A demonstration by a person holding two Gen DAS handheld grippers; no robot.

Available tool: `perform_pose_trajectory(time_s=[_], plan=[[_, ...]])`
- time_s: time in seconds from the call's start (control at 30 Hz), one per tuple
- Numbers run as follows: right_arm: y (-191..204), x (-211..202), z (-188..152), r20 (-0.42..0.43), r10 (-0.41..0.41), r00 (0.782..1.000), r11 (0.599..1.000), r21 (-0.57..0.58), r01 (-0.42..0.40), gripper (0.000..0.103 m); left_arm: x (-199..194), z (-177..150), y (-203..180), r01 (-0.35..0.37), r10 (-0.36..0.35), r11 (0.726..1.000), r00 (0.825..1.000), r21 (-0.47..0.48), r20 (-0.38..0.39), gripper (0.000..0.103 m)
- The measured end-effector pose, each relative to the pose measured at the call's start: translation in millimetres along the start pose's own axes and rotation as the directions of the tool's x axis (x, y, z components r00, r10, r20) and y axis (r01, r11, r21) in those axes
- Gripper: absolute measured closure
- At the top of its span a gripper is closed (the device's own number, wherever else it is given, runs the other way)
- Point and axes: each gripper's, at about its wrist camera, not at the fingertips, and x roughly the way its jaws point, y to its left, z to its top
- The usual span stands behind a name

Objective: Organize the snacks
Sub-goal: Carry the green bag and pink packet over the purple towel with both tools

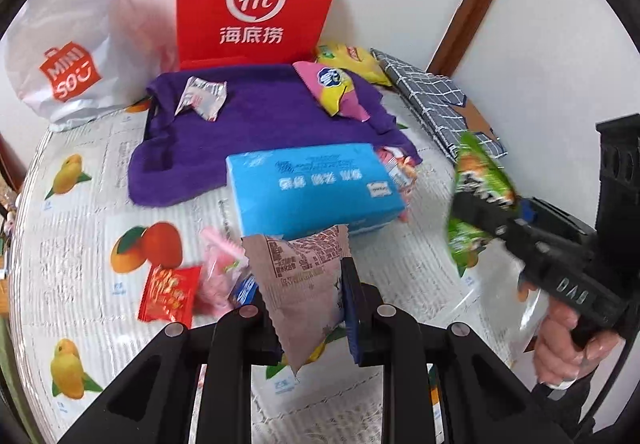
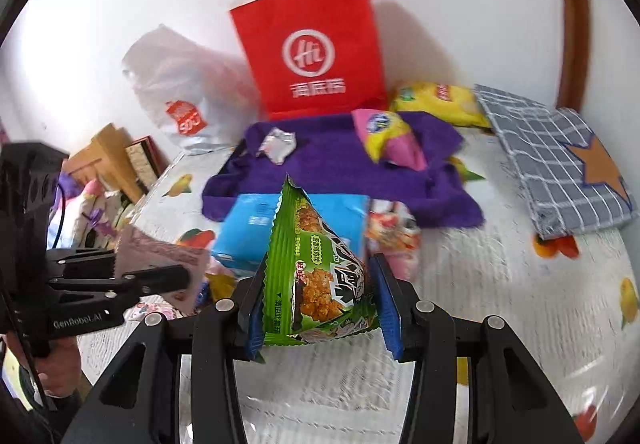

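Both grippers loaded, both off the table.

Left gripper (image 1: 310, 308): fingers pressed nearly together, pinching a flat pinkish-grey foil snack packet with a serrated edge (image 1: 304, 280) at lower centre of the left wrist view. Packet hangs clear of the white fruit-print plastic tablecloth (image 1: 80, 236).

Right gripper (image 2: 320, 308): blue pads part-spread, clamped on either side of a puffy green snack bag with a fried-chicken picture (image 2: 320, 276), lower centre of the right wrist view. Bag stands upright between the pads, its top seal pointing toward the upper part of the frame.

Still on the table: small red foil packet (image 1: 170, 296) and pink wrapped sweets (image 1: 218, 272) at lower left of the left view; blue rectangular tissue pack (image 1: 312, 188) at centre. On the purple towel (image 1: 260, 112) behind it: silver wrapper (image 1: 202, 98), pink-and-yellow bag (image 1: 334, 88); a yellow chip bag (image 1: 348, 62) just beyond. Red paper carrier bag with white logo (image 1: 256, 0) stands upright against the wall, top centre; white plastic shopping bag (image 1: 68, 56) upper left.

Judgement: step in hand is carrying both packets to a collecting spot, probably the towel or the red bag; which one cannot be told. To do it well: keep the grips unchanged, carry high enough to pass over the tissue pack, and go one hand at a time so the grippers do not collide. Keep the green bag's squeeze light; it looks air-filled and may slip or pop.
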Motion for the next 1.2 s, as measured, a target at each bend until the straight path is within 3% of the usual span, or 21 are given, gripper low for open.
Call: perform_pose_trajectory(time_s=[0.27, 0.5, 0.83, 0.97, 1.2], plan=[[4.6, 19.9, 53.8, 0.024, -0.015, 1.0, 1.0, -0.02, 0.016, 0.057, 1.4, 44.7, 1.8, 0.001, -0.001, 1.0, 1.0, -0.01, 0.018, 0.081], [-3.1, 36.7, 108.1, 0.07, -0.011, 0.998, 1.0, -0.021, 0.012, 0.057, -4.6, 98.1, 16.7, -0.044, 0.046, 0.999, 0.995, -0.023, 0.089, 0.081], [-28.9, 69.0, 154.2, 0.079, -0.019, 0.997, 1.0, -0.008, 0.02, 0.057, 17.7, 150.1, 51.1, -0.092, 0.099, 0.994, 0.989, -0.066, 0.11, 0.081], [-42.4, 87.2, 160.5, 0.041, -0.018, 0.999, 1.0, -0.014, 0.018, 0.057, 34.2, 163.2, 70.4, -0.102, 0.112, 0.99, 0.988, -0.092, 0.109, 0.081], [-62.2, 129.9, 151.0, -0.119, -0.012, 0.993, 0.998, -0.068, 0.004, 0.057, 78.4, 161.0, 107.7, -0.105, 0.111, 0.982, 0.994, -0.16, 0.025, 0.081]])
